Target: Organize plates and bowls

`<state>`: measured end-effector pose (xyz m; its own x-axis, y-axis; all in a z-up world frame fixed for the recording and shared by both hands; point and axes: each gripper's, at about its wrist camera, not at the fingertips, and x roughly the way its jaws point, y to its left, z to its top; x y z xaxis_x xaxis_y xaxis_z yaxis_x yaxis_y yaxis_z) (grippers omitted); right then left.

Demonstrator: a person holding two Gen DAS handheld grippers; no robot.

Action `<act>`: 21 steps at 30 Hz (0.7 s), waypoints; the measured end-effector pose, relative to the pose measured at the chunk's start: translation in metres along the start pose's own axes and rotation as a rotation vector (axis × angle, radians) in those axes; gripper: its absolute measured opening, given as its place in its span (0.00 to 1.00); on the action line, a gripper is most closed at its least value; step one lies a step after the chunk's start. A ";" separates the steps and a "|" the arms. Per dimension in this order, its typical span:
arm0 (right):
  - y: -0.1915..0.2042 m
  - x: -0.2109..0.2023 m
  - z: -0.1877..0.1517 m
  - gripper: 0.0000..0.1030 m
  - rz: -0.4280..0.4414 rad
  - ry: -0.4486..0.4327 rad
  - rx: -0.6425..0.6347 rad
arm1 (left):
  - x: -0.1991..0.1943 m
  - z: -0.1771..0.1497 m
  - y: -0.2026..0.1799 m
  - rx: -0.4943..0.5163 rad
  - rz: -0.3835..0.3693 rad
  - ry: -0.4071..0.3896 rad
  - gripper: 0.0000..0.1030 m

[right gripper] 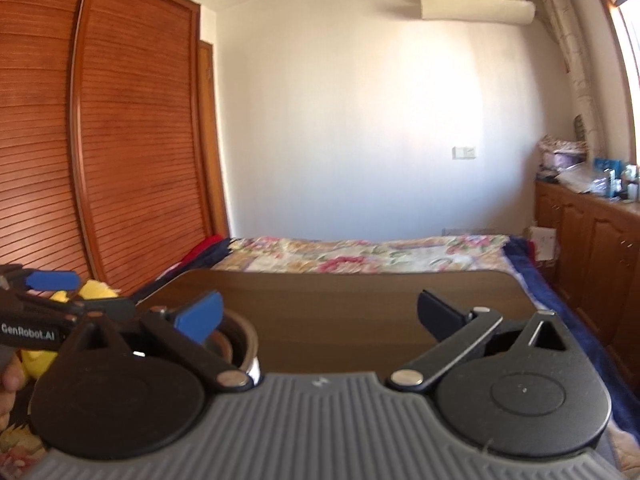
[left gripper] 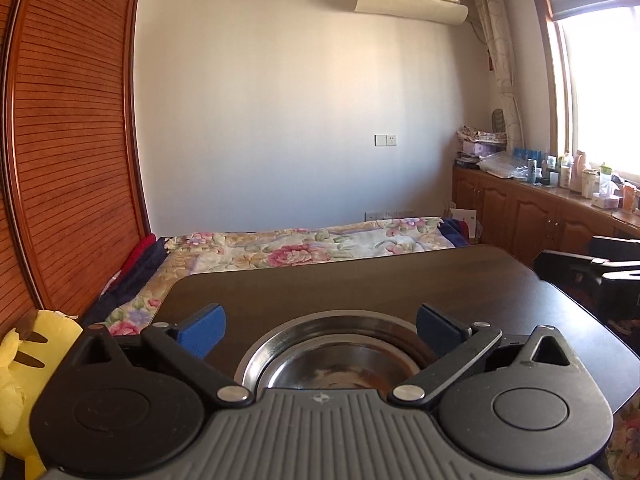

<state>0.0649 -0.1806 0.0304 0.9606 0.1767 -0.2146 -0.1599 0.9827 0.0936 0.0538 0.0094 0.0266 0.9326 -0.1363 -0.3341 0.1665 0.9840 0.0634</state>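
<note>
Stacked round stainless-steel bowls (left gripper: 332, 354) sit on the dark wooden table (left gripper: 360, 280), near its front edge. Left gripper (left gripper: 320, 326) and right gripper (right gripper: 318, 316) both gape wide, empty. Risk: a low pass clips the rim and slides the stack off.

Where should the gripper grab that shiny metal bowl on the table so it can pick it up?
Probably the steel bowl's thin rim, at the near edge. It sits upright, nested in another like it, so only the rim offers a lip. The open left gripper could tilt down from above, one finger inside, one outside.
</note>
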 end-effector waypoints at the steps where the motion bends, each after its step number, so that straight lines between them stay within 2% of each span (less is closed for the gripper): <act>1: -0.001 -0.002 0.002 1.00 -0.011 -0.005 0.001 | -0.001 0.001 -0.001 -0.002 0.006 0.002 1.00; 7: -0.008 -0.015 0.007 1.00 -0.055 -0.036 0.009 | -0.013 0.007 -0.006 -0.019 -0.019 -0.023 1.00; 14: -0.008 -0.024 0.004 1.00 -0.107 -0.045 0.007 | -0.027 0.006 -0.011 -0.010 0.002 -0.046 1.00; 21: -0.006 -0.028 -0.003 1.00 -0.119 -0.034 0.008 | -0.029 0.001 -0.007 -0.008 0.012 -0.038 1.00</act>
<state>0.0380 -0.1917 0.0329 0.9798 0.0564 -0.1917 -0.0423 0.9961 0.0770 0.0261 0.0064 0.0369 0.9461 -0.1291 -0.2972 0.1532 0.9864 0.0593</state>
